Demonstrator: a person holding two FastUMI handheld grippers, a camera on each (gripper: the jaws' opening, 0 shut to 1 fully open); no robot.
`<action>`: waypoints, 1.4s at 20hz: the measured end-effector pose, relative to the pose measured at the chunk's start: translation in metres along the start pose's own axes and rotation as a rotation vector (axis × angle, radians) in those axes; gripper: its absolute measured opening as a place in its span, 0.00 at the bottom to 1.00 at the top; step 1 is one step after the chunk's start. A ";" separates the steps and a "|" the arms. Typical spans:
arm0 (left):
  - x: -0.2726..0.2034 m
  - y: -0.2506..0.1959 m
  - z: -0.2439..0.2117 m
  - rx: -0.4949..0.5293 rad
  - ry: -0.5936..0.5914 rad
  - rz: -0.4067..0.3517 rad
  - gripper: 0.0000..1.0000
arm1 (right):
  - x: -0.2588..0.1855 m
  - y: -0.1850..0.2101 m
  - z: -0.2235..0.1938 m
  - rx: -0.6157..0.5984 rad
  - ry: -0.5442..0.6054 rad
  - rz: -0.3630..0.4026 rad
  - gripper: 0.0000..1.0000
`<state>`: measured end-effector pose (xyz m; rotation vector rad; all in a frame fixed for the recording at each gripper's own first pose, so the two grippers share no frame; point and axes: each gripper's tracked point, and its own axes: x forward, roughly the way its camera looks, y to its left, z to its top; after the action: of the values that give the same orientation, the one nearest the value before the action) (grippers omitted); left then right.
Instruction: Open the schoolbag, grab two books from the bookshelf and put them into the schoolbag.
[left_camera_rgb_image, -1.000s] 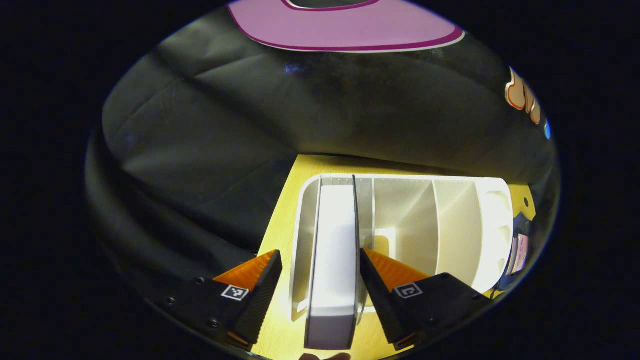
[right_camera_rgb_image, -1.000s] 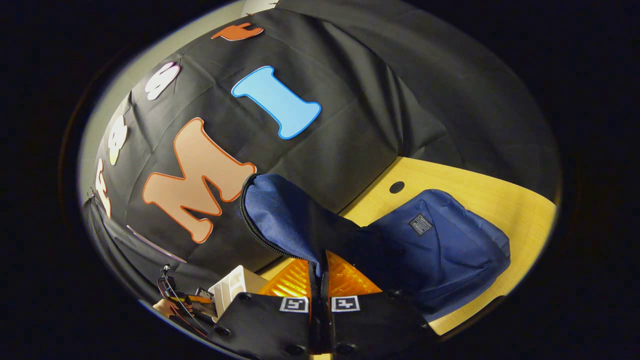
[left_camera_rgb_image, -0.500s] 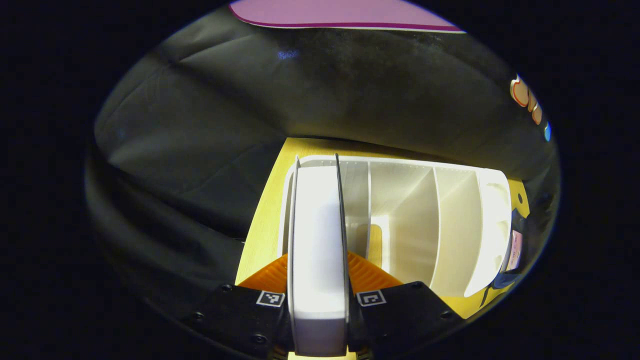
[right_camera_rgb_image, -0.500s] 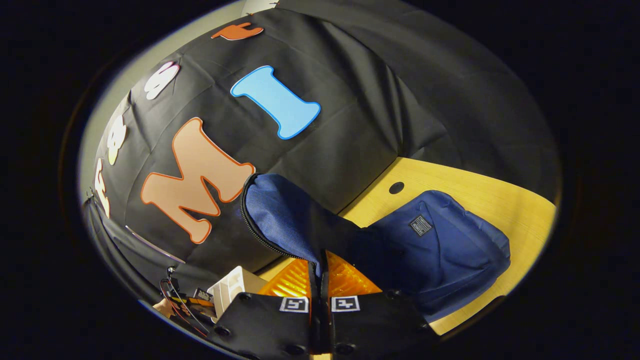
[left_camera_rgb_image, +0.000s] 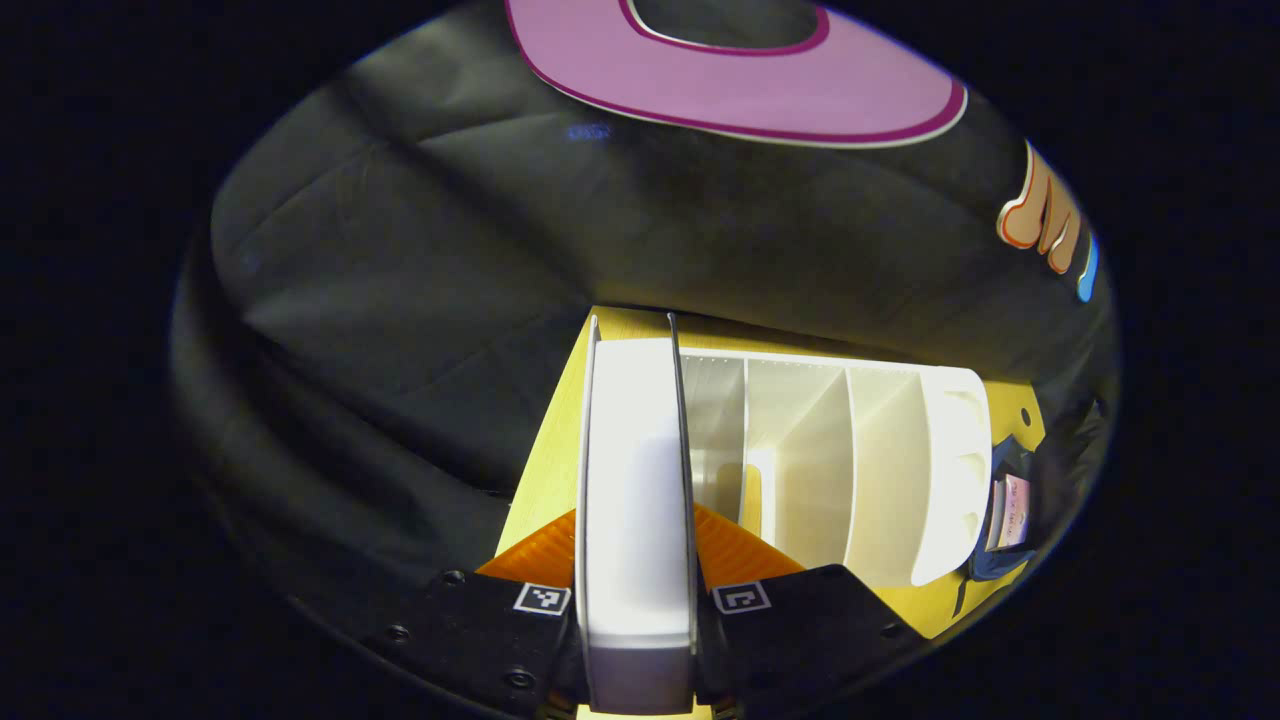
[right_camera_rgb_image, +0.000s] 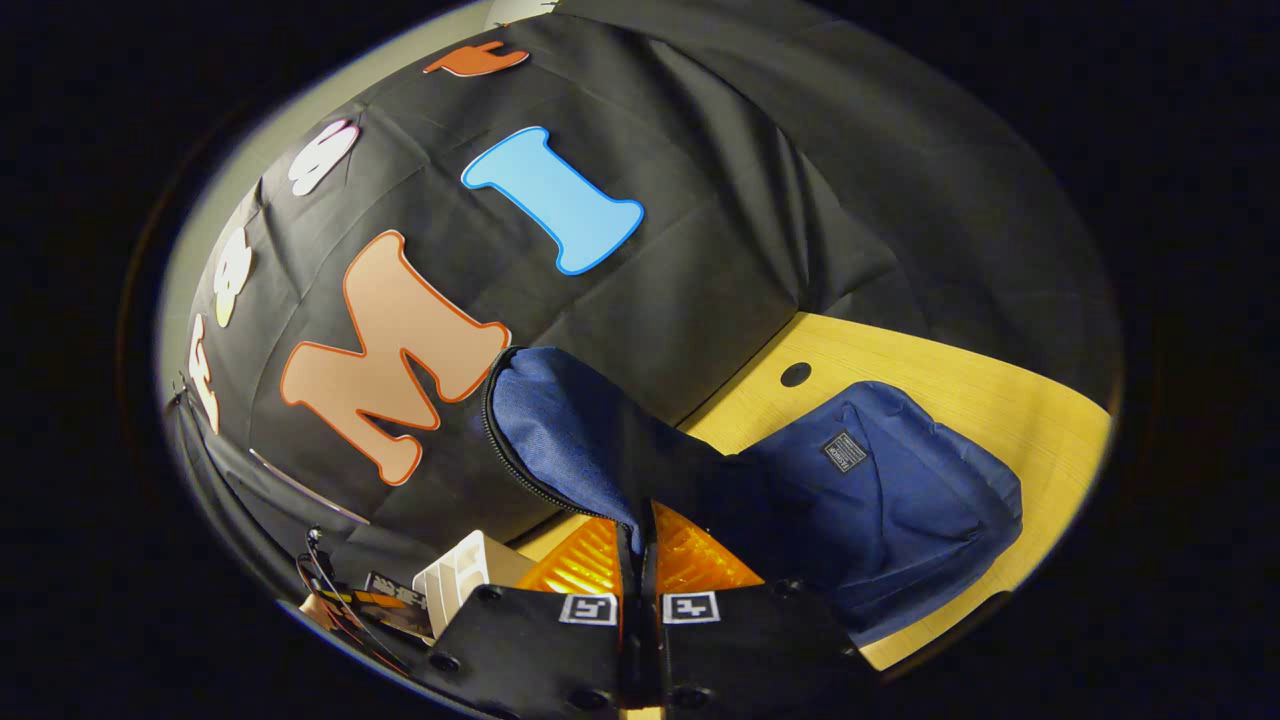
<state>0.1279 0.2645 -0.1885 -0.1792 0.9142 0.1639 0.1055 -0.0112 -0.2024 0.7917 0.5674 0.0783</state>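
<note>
Table: we've got a yellow wood-grain top (right_camera_rgb_image: 1010, 410), lit warm, running right up to the booth wall.
Cable hole: small dark round one in the table (right_camera_rgb_image: 796, 375), near the wall edge.
Wall: black cloth (left_camera_rgb_image: 420, 280), creased and a bit saggy.
Wires: thin dark and red ones (right_camera_rgb_image: 335, 600), low left in the right gripper view; we can't tell what they join.

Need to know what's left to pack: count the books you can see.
1: a white book, clamped between the left gripper's fingers at the left end of the white bookshelf. The shelf's other slots look empty; any book already inside the schoolbag would be hidden.
</note>
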 end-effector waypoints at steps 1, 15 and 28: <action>-0.003 0.002 0.002 -0.021 -0.011 -0.013 0.37 | 0.000 0.001 0.001 0.003 0.000 0.000 0.03; -0.017 0.030 0.012 -0.397 -0.131 -0.270 0.37 | 0.000 0.001 0.001 0.010 0.002 0.003 0.03; -0.044 -0.043 0.023 -0.691 -0.139 -0.690 0.36 | 0.000 0.002 0.004 0.010 0.006 0.001 0.03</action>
<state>0.1283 0.2252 -0.1362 -1.0936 0.5849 -0.1572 0.1081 -0.0118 -0.1990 0.8017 0.5741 0.0786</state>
